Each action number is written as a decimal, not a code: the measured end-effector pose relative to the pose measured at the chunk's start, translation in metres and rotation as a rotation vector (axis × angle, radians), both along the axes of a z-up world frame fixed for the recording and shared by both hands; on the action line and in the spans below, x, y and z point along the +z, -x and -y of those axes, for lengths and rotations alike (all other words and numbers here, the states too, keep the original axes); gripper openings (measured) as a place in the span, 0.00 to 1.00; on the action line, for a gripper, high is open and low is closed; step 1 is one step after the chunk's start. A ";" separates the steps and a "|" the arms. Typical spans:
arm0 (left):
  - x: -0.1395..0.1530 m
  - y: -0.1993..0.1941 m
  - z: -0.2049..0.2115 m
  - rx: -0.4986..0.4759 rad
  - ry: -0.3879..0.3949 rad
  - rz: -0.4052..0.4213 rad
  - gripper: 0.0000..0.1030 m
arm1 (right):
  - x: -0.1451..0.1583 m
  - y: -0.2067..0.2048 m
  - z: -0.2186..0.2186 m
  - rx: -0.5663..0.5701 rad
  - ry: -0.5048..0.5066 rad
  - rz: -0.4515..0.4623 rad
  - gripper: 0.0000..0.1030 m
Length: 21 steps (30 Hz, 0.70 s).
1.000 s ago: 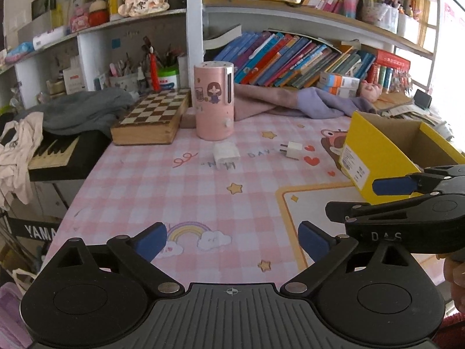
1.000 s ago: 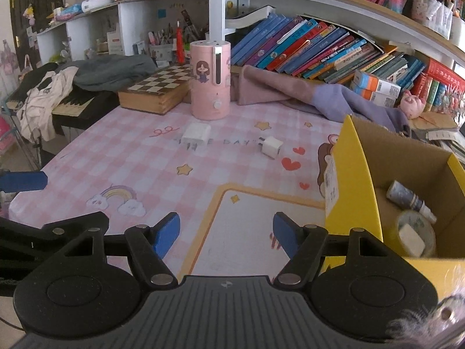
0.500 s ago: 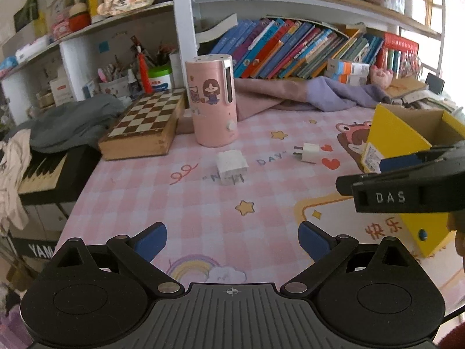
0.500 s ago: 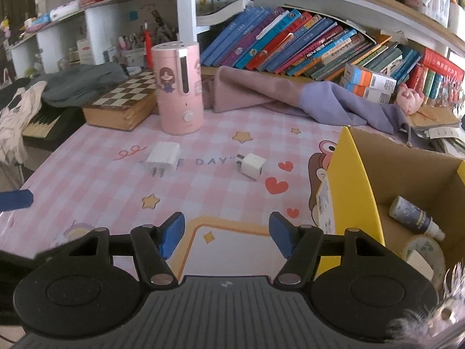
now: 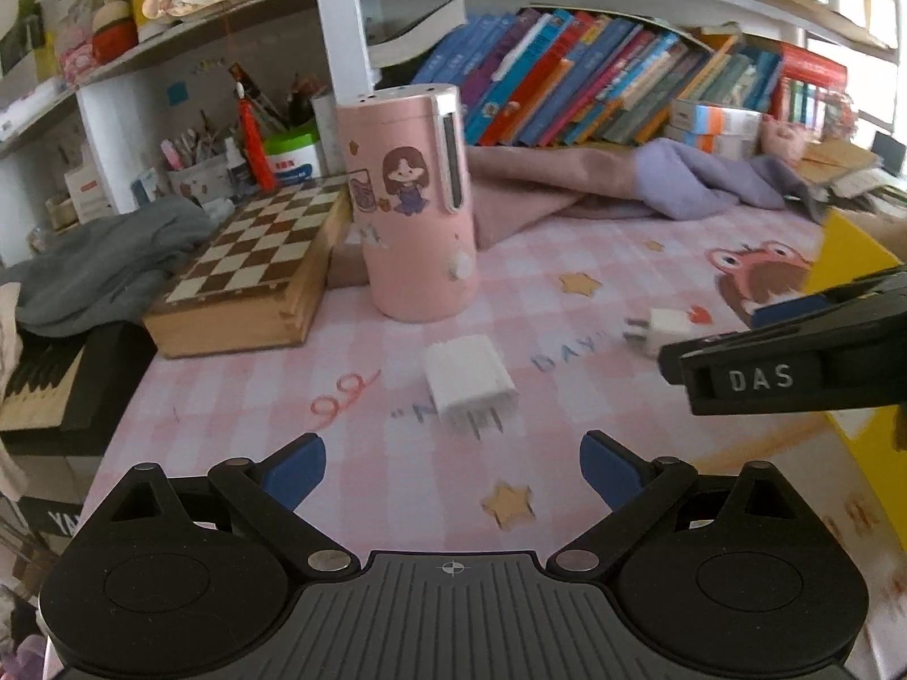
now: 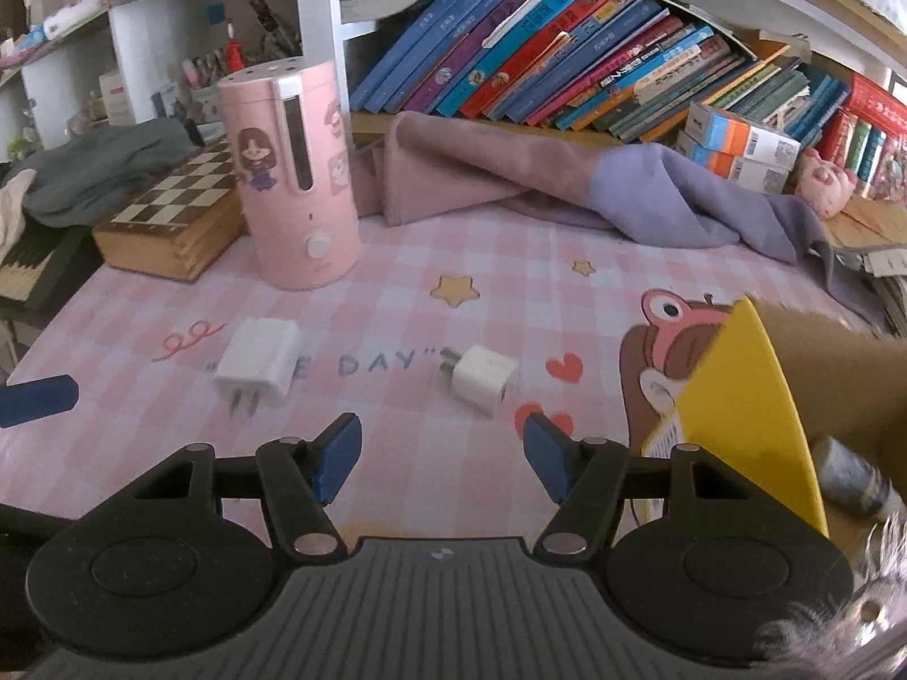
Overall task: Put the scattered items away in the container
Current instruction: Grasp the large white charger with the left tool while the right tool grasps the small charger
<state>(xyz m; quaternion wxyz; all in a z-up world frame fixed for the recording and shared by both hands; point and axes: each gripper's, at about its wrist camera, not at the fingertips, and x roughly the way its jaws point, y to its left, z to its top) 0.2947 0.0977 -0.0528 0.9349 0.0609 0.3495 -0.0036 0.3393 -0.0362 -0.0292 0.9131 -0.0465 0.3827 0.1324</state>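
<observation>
Two white plug adapters lie on the pink checked tablecloth. The larger adapter (image 5: 469, 384) (image 6: 259, 364) lies just ahead of my open, empty left gripper (image 5: 452, 470). The smaller adapter (image 6: 480, 378) (image 5: 660, 330) lies just ahead of my open, empty right gripper (image 6: 442, 453). The right gripper also shows from the side at the right of the left wrist view (image 5: 793, 362). The yellow cardboard box (image 6: 754, 396) (image 5: 850, 260) stands at the right, with a small bottle (image 6: 850, 479) inside it.
A pink cylindrical appliance (image 6: 292, 175) and a wooden chessboard box (image 6: 176, 215) stand behind the adapters. A pink and purple cloth (image 6: 567, 187) lies along the back under a shelf of books (image 6: 567, 73). A grey garment (image 5: 107, 249) and a keyboard are at the left table edge.
Both grippers have moved forward over the table toward the adapters, which now sit much closer to the fingertips. Both have stayed open.
</observation>
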 end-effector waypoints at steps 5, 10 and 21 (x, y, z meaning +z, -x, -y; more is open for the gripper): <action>-0.012 -0.034 0.001 0.022 0.022 -0.010 0.88 | -0.009 -0.035 0.001 -0.039 -0.001 -0.024 0.60; -0.027 -0.062 0.005 0.057 0.021 -0.035 0.74 | -0.026 -0.060 0.002 -0.059 -0.002 -0.087 0.56; -0.040 -0.080 0.005 0.062 0.082 -0.086 0.44 | -0.041 -0.080 0.002 -0.102 -0.013 -0.135 0.51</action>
